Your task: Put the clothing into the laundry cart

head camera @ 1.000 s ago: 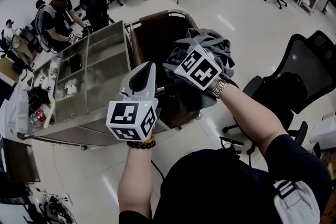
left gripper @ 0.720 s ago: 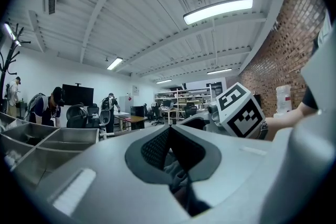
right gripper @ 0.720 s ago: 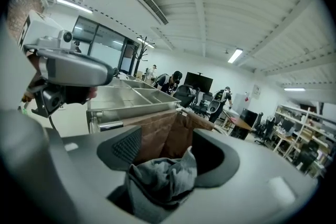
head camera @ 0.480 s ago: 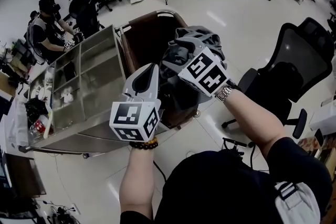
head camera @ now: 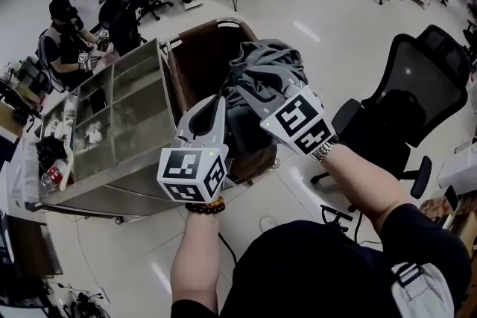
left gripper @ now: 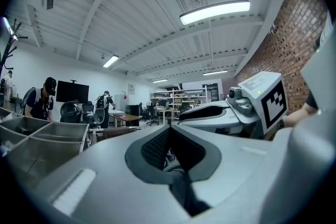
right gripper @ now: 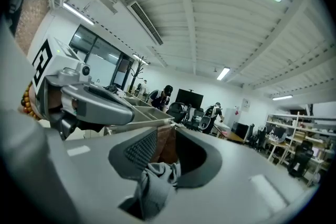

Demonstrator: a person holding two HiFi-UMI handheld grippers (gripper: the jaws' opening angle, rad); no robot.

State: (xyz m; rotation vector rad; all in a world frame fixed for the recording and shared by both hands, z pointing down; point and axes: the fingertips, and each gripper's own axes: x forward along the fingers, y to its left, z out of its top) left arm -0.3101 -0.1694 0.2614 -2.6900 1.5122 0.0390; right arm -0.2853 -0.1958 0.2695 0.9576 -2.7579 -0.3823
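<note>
A bundle of grey clothing point(head camera: 261, 78) hangs over the open top of the brown-lined laundry cart point(head camera: 200, 56). My right gripper point(head camera: 259, 99) reaches into the bundle from the right. Its jaws are closing, and a fold of grey clothing point(right gripper: 154, 182) is pinched between them in the right gripper view point(right gripper: 163, 165). My left gripper point(head camera: 216, 100) sits at the bundle's left side over the cart's near rim. Its jaws stand together with a thin strip of dark cloth point(left gripper: 181, 189) caught in the seam. The cart's brown wall point(right gripper: 167, 145) shows just past the right jaws.
A steel shelf trolley point(head camera: 112, 112) stands against the cart's left side. A black office chair point(head camera: 410, 97) is close on the right. A seated person point(head camera: 63, 41) is at the far left, with desks and more chairs at the back.
The right gripper has drawn back toward me and its jaws have tightened on the cloth. The grey bundle has shifted left over the cart's opening. The left gripper has hardly moved.
</note>
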